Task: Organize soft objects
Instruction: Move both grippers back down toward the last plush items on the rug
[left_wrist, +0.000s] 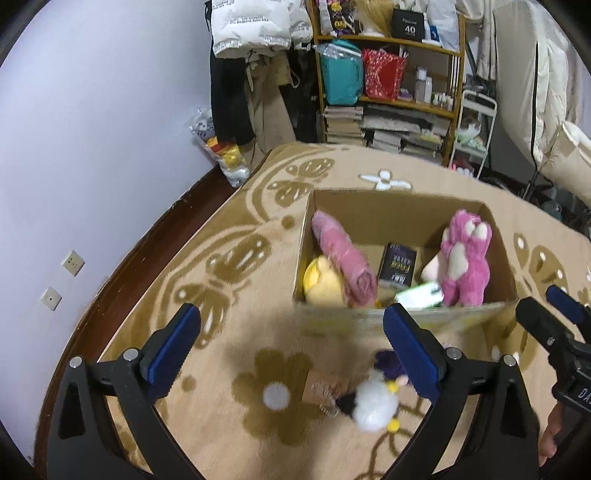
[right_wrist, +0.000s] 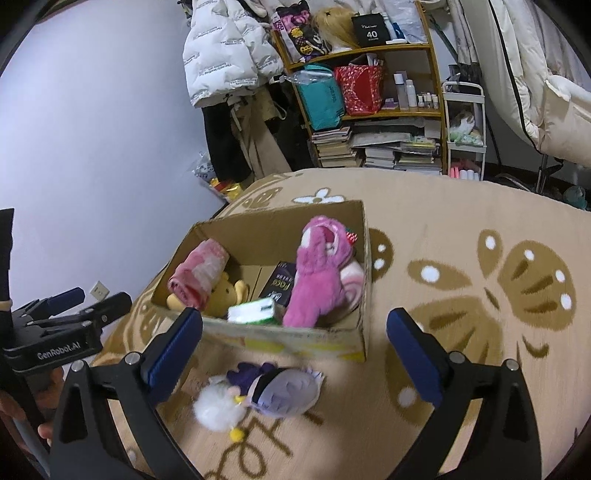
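Soft objects: plush toys and a rolled towel, most of them inside the cardboard box (right_wrist: 306, 338) that stands on the rug; one doll lies outside it.
Left gripper (left_wrist: 291, 345): jaws spread wide with nothing between the pads, hovering over the rug on the near side of the box.
Right gripper (right_wrist: 295, 345): jaws spread wide and empty, above the near wall of the box; a hand shows at the lower edge of the view.
Doll (right_wrist: 258, 391): white fluffy head, purple dress and lilac skirt, lying on its side on the rug just in front of the box's near wall, apart from both grippers.
Notebook (left_wrist: 325, 393): a brown spiral-bound pad on the rug beside the doll, in front of the box; blurred.
Rug (right_wrist: 461, 369): beige with brown butterfly and flower shapes, under the box.
Green-and-white pack (right_wrist: 253, 312): inside the box against its near wall.
Yellow plush (left_wrist: 321, 280): inside the box, in its near left corner.
Pink rolled towel (left_wrist: 341, 254): inside the box, lying over the yellow plush and leaning up the left wall.
Dark carton (left_wrist: 399, 264): on the box floor, in the middle.
Pink bear (right_wrist: 317, 273): inside the box, leaning on its right wall.
Shelf (right_wrist: 369, 110): beyond the box at the wall, with bags, bottles and stacked books.
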